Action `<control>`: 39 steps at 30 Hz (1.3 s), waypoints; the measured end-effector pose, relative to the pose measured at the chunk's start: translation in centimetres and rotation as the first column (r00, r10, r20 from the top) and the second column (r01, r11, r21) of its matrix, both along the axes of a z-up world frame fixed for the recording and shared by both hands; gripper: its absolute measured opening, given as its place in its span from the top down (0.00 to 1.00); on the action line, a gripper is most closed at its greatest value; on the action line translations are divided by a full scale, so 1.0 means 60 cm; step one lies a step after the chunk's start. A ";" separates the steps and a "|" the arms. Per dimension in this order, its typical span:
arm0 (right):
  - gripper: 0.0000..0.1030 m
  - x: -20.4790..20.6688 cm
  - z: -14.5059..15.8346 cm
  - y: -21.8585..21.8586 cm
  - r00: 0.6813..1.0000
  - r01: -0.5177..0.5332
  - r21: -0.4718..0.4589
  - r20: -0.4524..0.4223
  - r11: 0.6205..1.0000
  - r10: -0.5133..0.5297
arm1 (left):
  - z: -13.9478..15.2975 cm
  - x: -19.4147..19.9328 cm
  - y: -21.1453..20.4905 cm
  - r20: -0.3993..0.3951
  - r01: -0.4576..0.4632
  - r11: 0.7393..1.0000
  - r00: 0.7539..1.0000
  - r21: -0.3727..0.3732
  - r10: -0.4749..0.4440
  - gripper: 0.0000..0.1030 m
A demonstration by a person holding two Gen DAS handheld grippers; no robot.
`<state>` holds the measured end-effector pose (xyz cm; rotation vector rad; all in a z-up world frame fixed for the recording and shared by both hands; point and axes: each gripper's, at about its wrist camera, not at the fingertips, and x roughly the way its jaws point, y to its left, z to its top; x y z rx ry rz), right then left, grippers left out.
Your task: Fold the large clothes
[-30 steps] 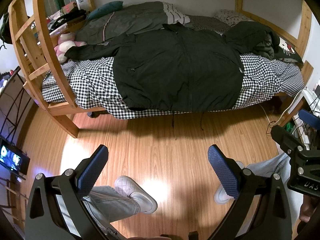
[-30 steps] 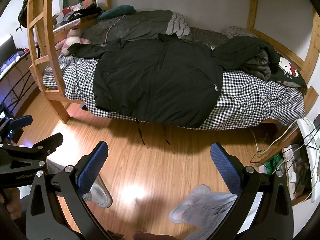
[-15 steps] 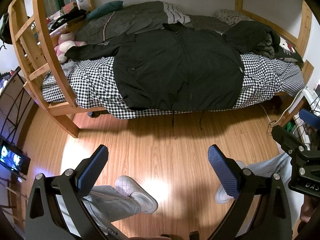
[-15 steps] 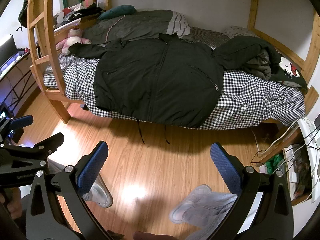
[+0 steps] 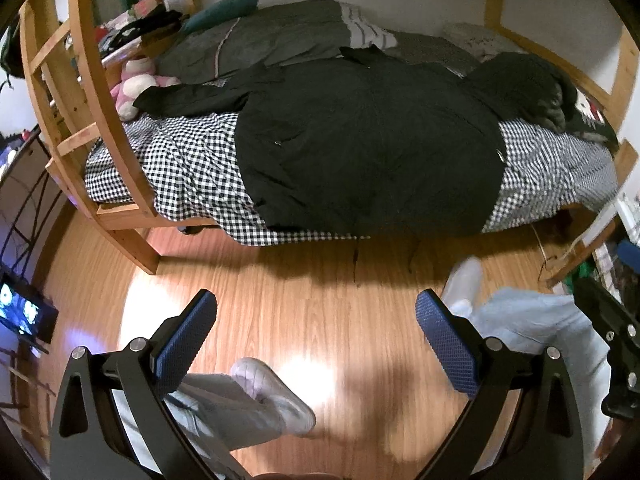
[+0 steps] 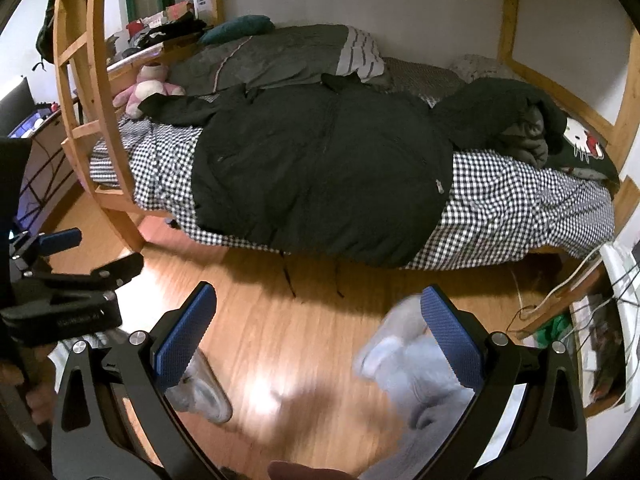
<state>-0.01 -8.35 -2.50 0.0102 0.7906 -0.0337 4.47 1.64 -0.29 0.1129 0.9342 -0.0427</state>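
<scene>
**Jacket laid out, folding not yet begun**

We look across the wooden floor [image 5: 320,320] at the bed [image 5: 188,168], and the big black jacket [image 5: 368,152] lies spread flat on the checked sheet, its hem hanging at the near edge and one sleeve [image 5: 192,100] stretched toward the pink plush toy [image 5: 136,88]. The other sleeve seems bunched by the dark heap of clothes [image 6: 516,120] to the right. No fold shows anywhere, so we judge the whole job remains: both sleeves in, then the body doubled. Our left hand-held gripper [image 5: 316,340] hangs released and empty, well apart from the bed. The right hand-held gripper [image 6: 320,336] is the same, jaws wide, nothing between them. A shoe [image 5: 464,280] blurs mid-step.
</scene>
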 end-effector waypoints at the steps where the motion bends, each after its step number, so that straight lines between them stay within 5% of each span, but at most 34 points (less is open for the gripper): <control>1: 0.03 0.008 0.000 -0.002 1.000 0.004 0.002 0.001 1.000 -0.004 | -0.003 0.011 0.000 -0.002 -0.009 1.000 1.000 0.006 0.009 0.05; 21: 0.03 0.307 0.008 -0.039 0.992 -0.128 0.013 -0.017 0.992 0.128 | 0.002 0.291 -0.002 -0.037 -0.156 0.988 0.987 0.000 0.156 0.05; 29: 0.03 0.478 -0.036 -0.016 0.976 -0.205 0.033 -0.066 0.978 0.207 | -0.072 0.471 0.056 -0.152 -0.236 0.971 0.962 -0.051 0.226 0.05; 39: 0.03 0.650 -0.101 0.066 0.939 -0.308 0.030 -0.150 0.951 0.309 | -0.113 0.623 0.150 -0.174 -0.296 0.954 0.943 -0.041 0.285 0.05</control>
